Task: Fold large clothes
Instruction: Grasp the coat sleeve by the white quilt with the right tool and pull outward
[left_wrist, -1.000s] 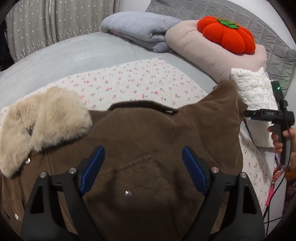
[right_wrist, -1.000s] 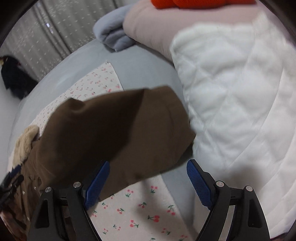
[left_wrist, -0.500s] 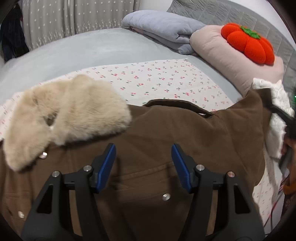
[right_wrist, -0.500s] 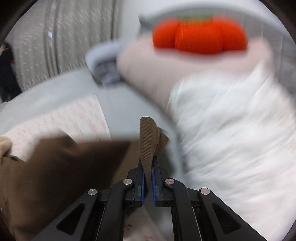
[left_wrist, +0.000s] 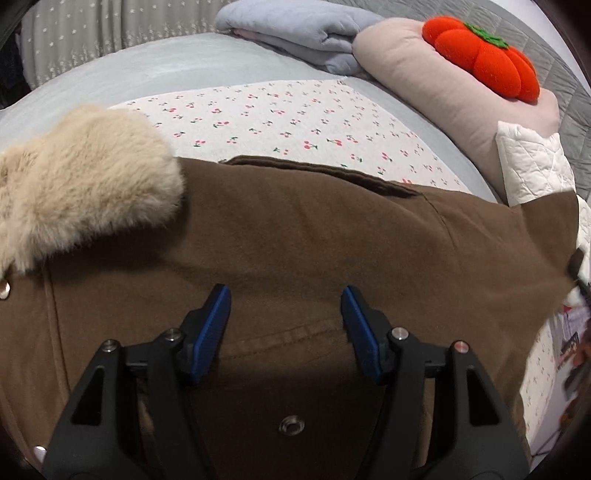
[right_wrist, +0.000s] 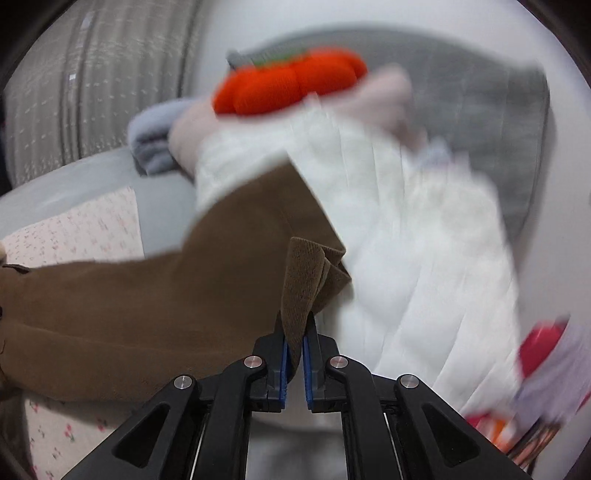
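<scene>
Tools: two (one coat)

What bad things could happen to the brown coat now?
The right gripper pinches only a small fold of the coat's cuff, so the cuff might slip out.

The left gripper stands open over the coat without holding it, so the whole coat could slide instead of folding.

The sleeve hangs close to the white quilt and might drag it along.
</scene>
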